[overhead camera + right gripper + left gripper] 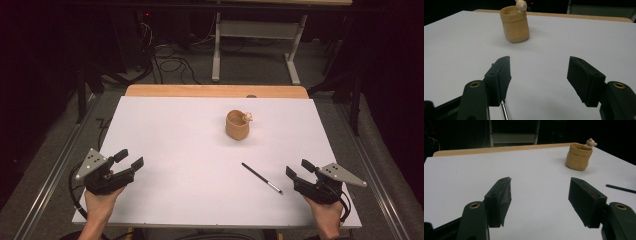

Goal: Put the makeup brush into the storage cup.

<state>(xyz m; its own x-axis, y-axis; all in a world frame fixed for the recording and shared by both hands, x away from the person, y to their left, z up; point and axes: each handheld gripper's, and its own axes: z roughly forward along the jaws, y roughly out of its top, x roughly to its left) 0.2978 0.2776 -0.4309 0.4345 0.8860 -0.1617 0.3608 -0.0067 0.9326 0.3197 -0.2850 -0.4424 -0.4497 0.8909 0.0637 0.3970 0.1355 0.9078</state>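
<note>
Near the right gripper (296,168), jaws spread and empty, lies a thin, light, stiff pen (261,177), likely slippery; pinch it mid-shaft.

The worktop (170,150) had a matt white top, smooth like laminate, with a strip of light wood (215,90) showing along the far edge. The little tan pot (237,125) looked like unglazed clay, dull and slightly rough. The pen (261,178) was glossy black with a shiny metal tip. Both the left gripper (127,159) and the right gripper (298,169) looked like matt black plastic, each with a grey metal plate.
</note>
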